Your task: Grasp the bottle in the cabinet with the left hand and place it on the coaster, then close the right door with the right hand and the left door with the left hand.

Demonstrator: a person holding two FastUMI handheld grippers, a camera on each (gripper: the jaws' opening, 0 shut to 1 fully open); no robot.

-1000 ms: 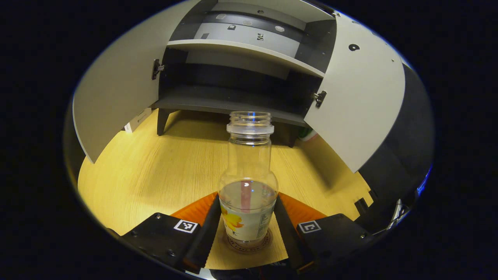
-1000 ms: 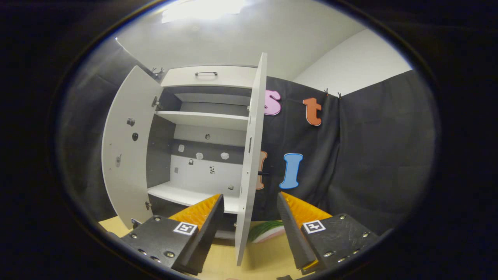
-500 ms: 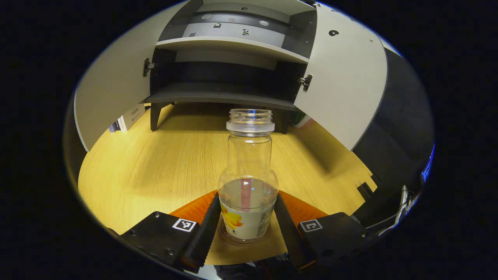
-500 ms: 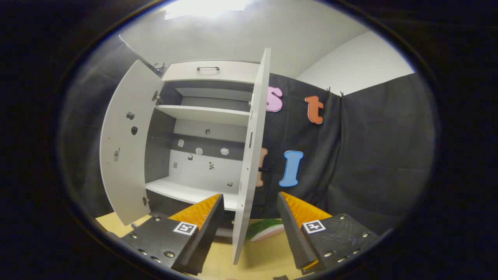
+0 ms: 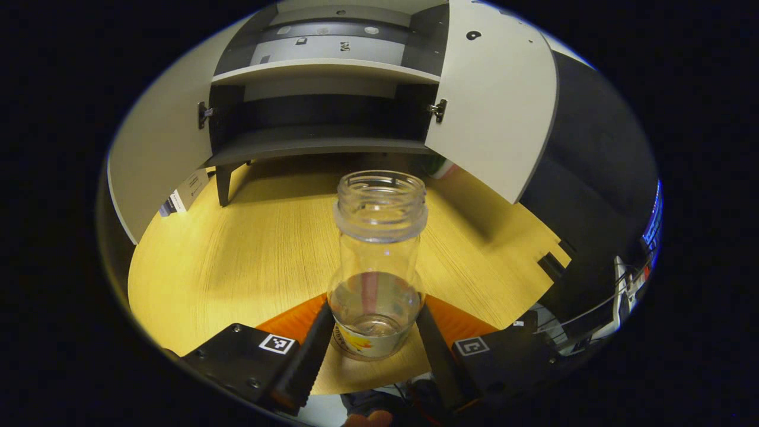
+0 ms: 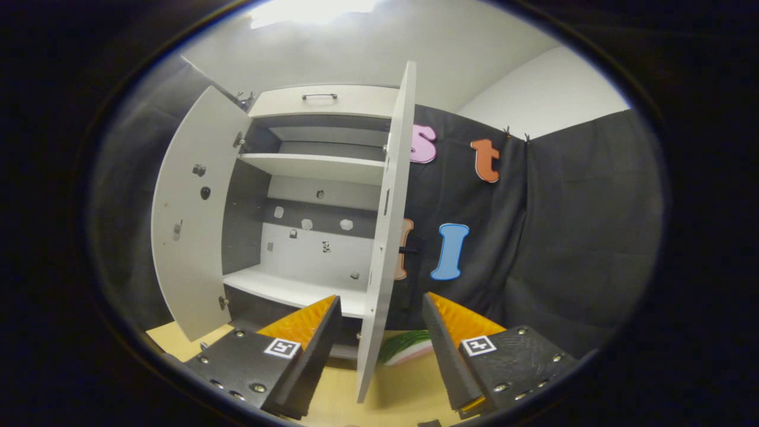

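Note:
A clear bottle [image 5: 378, 261] with no cap, a little liquid and a yellow-printed label stands on a round coaster [image 5: 337, 339] on the wooden table. My left gripper [image 5: 375, 314] is open, its fingers close on either side of the bottle's lower body. Behind stands the cabinet [image 5: 320, 142], with its left door [image 5: 160, 142] and right door [image 5: 492, 107] swung open. In the right gripper view my right gripper [image 6: 379, 356] is open and holds nothing. The right door [image 6: 388, 225] stands edge-on beyond it, and the left door [image 6: 193, 219] hangs wide.
A small box [image 5: 181, 196] lies by the cabinet's left leg. A green and pink thing [image 6: 406, 350] sits behind the right door. The table [image 5: 237, 261] ends just behind the bottle. A drawer with a handle [image 6: 320, 98] tops the cabinet.
My left gripper has risen and drawn back while the bottle stayed on the coaster, so I see the bottle more from above. The right gripper has shifted slightly nearer the right door.

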